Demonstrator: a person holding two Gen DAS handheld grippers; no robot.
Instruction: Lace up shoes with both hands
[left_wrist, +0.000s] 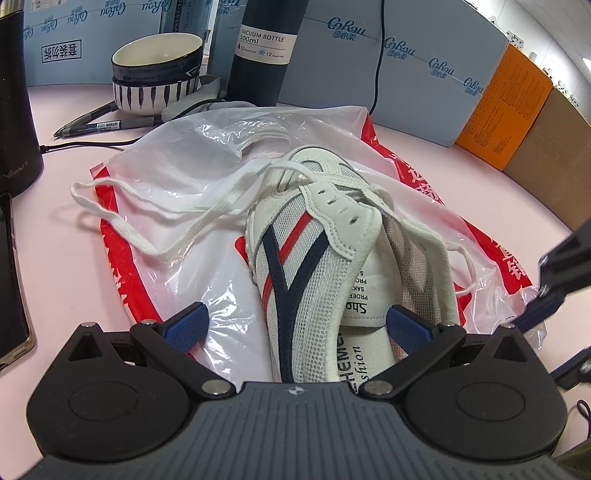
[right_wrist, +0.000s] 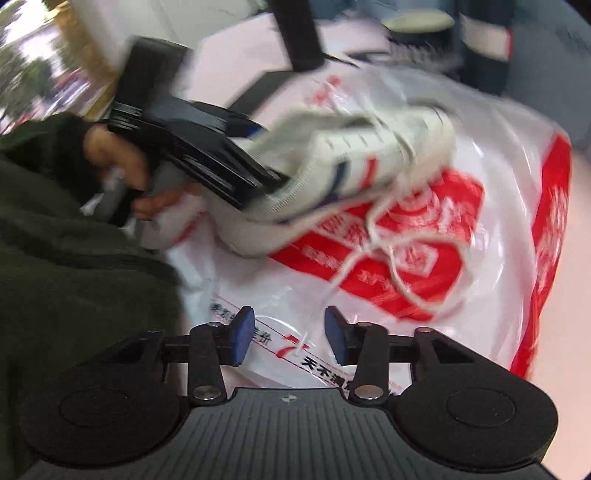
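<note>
1. Right wrist view was badly smeared w/ motion blur; bg items behind the shoe (right_wrist: 354, 162) couldn't be made out.
2. Shoe's heel end was cut off by the left gripper (left_wrist: 297, 325) body in its own view.
3. Left gripper's blue pads (left_wrist: 188, 325) sat either side of the shoe's rear, one outside the mesh wall, one inside the opening; couldn't tell if they pressed.
4. Shoe lay on a red/white plastic bag (left_wrist: 177, 184), toe pointing away from the left gripper.
5. Right gripper (right_wrist: 290, 336) was narrowly parted, empty; a lace (right_wrist: 373, 236) end trailed from the shoe down btwn its pads, not pinched.
6. Other lace (left_wrist: 147, 206) looped loose on the bag, left of the shoe.
</note>
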